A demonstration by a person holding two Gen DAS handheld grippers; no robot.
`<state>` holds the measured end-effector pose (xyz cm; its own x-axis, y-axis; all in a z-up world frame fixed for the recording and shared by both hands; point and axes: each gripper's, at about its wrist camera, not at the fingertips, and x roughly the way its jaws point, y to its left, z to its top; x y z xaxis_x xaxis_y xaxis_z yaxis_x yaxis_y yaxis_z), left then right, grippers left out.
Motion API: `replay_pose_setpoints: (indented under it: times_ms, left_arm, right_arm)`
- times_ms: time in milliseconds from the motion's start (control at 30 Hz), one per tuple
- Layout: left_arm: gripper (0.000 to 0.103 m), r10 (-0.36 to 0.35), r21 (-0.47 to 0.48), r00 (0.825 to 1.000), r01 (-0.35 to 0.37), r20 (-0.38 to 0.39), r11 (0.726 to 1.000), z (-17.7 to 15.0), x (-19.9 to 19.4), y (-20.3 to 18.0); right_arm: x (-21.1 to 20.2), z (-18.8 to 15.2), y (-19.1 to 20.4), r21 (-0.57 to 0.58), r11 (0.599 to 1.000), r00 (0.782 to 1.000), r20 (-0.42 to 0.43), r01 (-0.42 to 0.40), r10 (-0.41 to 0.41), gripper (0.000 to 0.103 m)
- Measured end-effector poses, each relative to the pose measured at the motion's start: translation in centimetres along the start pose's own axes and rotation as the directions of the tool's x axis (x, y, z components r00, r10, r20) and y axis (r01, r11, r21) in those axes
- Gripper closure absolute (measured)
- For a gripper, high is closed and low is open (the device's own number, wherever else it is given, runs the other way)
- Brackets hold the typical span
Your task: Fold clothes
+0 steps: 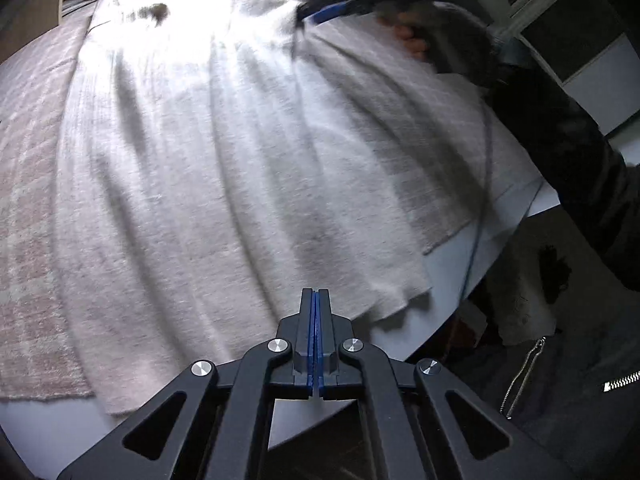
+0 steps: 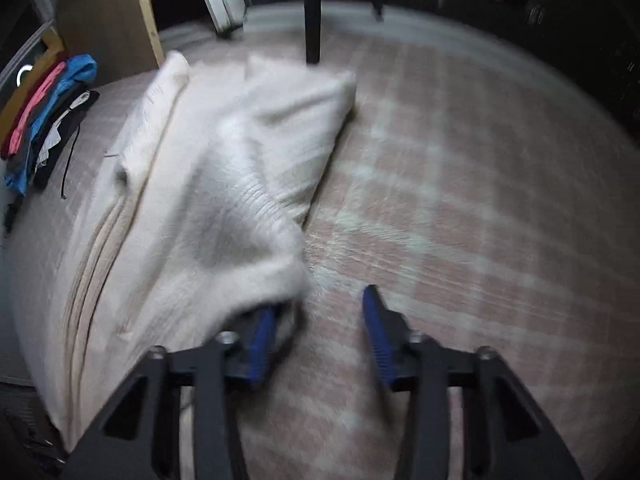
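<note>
A white knitted garment (image 1: 240, 152) lies spread on a pink checked cloth (image 1: 28, 168) that covers the table. My left gripper (image 1: 316, 300) hovers at the garment's near hem, shut, with no cloth visible between its blue pads. At the garment's far right, my right gripper (image 1: 308, 16) is blurred and held by a hand (image 1: 408, 36) in a dark sleeve. In the right wrist view the garment (image 2: 208, 184) is folded over on itself. A fold of it drapes over the tip of the left finger (image 2: 262, 340). The right gripper (image 2: 320, 312) stands open, with only the checked cloth (image 2: 460, 200) in the gap.
A pile of blue, pink and black clothes (image 2: 48, 112) lies at the left beside a wooden panel (image 2: 108, 20). A dark post (image 2: 313, 20) stands behind the garment. A blue cable (image 1: 476, 232) hangs over the table's right edge. A dark zipped jacket (image 1: 560, 392) is below.
</note>
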<state>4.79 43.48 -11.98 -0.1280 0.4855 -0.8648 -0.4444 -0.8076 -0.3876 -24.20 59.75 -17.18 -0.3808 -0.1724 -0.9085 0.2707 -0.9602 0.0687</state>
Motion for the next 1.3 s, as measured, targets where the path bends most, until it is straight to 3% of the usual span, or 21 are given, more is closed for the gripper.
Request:
replay_pose_setpoints:
  times_ms: [67,133,200,467,533,567,700,767,800,833,867,900,967,1033,1100,1200,1300]
  left_arm:
    - [0.103,0.011,-0.006,1.000,-0.011,0.009,1.000,0.1,-0.3,0.3]
    - [0.101,0.008,-0.019,1.000,-0.008,-0.009,1.000,0.5,0.2,0.7]
    - [0.100,0.021,-0.002,0.999,-0.022,-0.031,1.000,0.3,0.7,1.2]
    - [0.103,0.065,0.051,0.998,-0.065,-0.009,0.997,0.2,0.4,1.0]
    - [0.103,0.084,0.037,0.996,-0.084,0.007,0.996,0.4,-0.8,1.2]
    - [0.103,0.109,0.031,0.994,-0.109,0.019,0.994,0.4,-1.4,1.3]
    - [0.103,0.210,-0.005,0.977,-0.210,0.045,0.978,0.1,-3.7,2.3]
    - [0.103,0.177,-0.021,0.983,-0.176,0.051,0.984,0.2,-4.0,2.0]
    - [0.095,0.153,-0.008,0.987,-0.153,0.055,0.988,0.3,-3.8,1.5]
    - [0.079,0.154,0.032,0.987,-0.155,0.048,0.987,0.6,-3.2,0.8]
    - [0.071,0.174,0.058,0.984,-0.176,0.036,0.983,0.8,-2.5,0.4]
    - [0.070,0.198,0.080,0.980,-0.199,0.025,0.977,1.0,-1.8,0.1]
    - [0.073,0.215,0.095,0.977,-0.213,-0.010,0.972,1.3,-0.2,0.1]
    - [0.090,0.212,0.103,0.977,-0.212,0.011,0.972,1.4,0.4,0.4]
    - [0.098,0.198,0.098,0.980,-0.198,0.008,0.975,1.6,0.3,0.8]
    - [0.099,0.227,0.084,0.974,-0.228,0.020,0.970,1.5,-1.4,1.3]
    - [0.096,0.310,0.041,0.950,-0.311,0.034,0.949,0.8,-3.3,2.5]
  right_arm:
    - [-2.8,-1.6,1.0,-0.004,1.000,0.997,0.068,0.031,-0.031,0.059]
    - [-4.1,-3.3,2.1,0.005,0.991,0.987,0.082,-0.136,0.135,0.059]
    - [-3.2,-4.2,3.6,0.006,0.978,0.978,0.030,-0.208,0.208,0.059]
    - [0.4,-5.1,5.8,-0.014,0.976,0.976,-0.025,-0.219,0.218,0.059]
    - [0.4,-4.9,5.7,-0.019,0.974,0.974,-0.014,-0.225,0.225,0.077]
    - [0.1,-5.0,5.7,-0.021,0.975,0.975,-0.018,-0.220,0.220,0.095]
    - [0.4,-4.3,4.4,0.038,0.960,0.959,-0.046,-0.279,0.280,0.093]
    - [0.3,-4.2,4.5,0.039,0.965,0.963,-0.059,-0.260,0.262,0.086]
    - [0.4,-4.0,4.9,0.042,0.967,0.965,-0.063,-0.251,0.254,0.080]
    - [0.2,-4.1,5.0,0.040,0.964,0.963,-0.054,-0.263,0.265,0.079]
    - [-0.1,-4.1,5.1,0.038,0.961,0.960,-0.047,-0.274,0.276,0.079]
    - [-0.2,-4.1,5.1,0.037,0.959,0.958,-0.048,-0.281,0.283,0.078]
    - [0.1,-4.0,5.4,0.028,0.962,0.960,-0.059,-0.273,0.274,0.078]
    - [0.5,-4.0,5.8,0.020,0.963,0.960,-0.067,-0.270,0.271,0.078]
    - [0.8,-4.1,6.1,0.016,0.962,0.959,-0.070,-0.272,0.273,0.076]
    - [1.0,-4.2,5.7,0.011,0.964,0.962,-0.069,-0.264,0.264,0.076]
    - [1.5,-3.9,5.0,0.013,0.964,0.962,-0.066,-0.265,0.265,0.077]
